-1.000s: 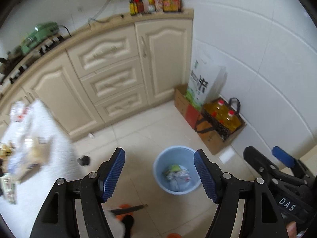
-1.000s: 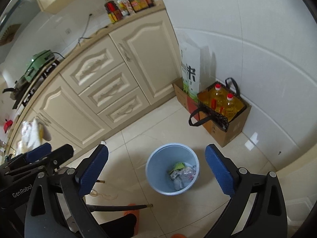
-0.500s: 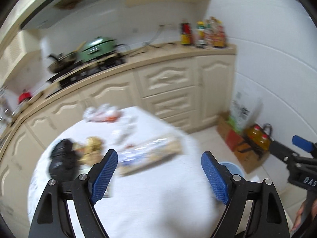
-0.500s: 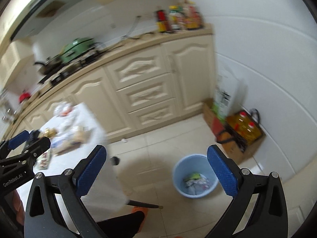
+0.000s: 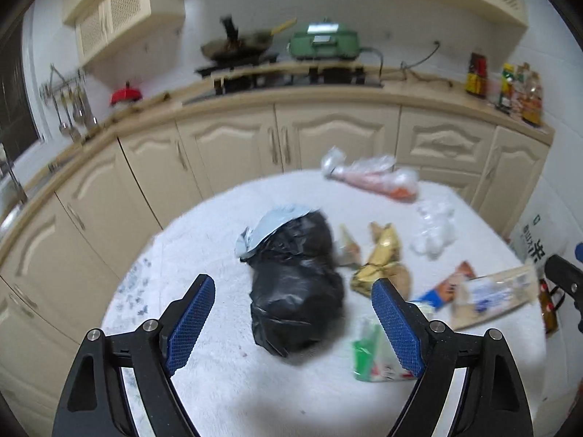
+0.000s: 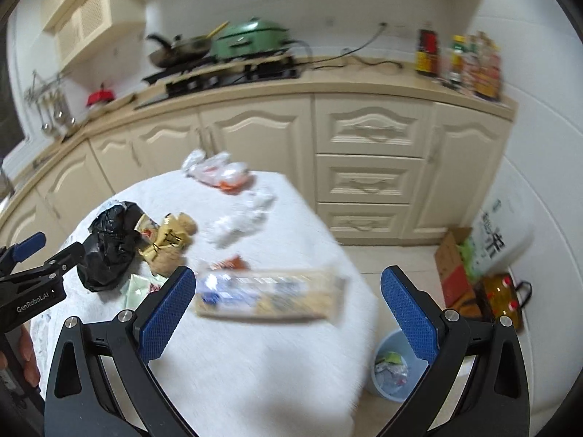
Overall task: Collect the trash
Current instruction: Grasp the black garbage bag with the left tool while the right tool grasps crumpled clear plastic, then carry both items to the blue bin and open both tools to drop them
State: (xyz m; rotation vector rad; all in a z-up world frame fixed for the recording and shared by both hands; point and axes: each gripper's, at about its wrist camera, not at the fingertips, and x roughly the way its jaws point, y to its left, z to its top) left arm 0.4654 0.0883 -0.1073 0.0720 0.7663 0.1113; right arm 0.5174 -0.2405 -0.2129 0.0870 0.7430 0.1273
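A white-clothed table [image 5: 226,375] holds scattered trash. A black plastic bag [image 5: 297,291] lies straight ahead of my open left gripper [image 5: 293,322]. Beside it are gold wrappers [image 5: 380,262], a green packet [image 5: 371,355], crumpled white tissue [image 5: 433,229], a clear bag [image 5: 375,176] and a long flat wrapper [image 5: 492,295]. My right gripper [image 6: 288,315] is open and empty, above the long flat wrapper [image 6: 266,295]. A blue bin [image 6: 393,367] with trash inside stands on the floor by the table's right side.
Cream kitchen cabinets [image 6: 368,178] run behind the table, with a stove, a pan and a green cooker [image 5: 324,43] on the counter. A rice sack [image 6: 499,244], a cardboard box and bottled oil in a bag [image 6: 503,298] stand against the right wall.
Both grippers have swung up and left from the blue bin on the floor to the table with trash. Both stay open and empty.
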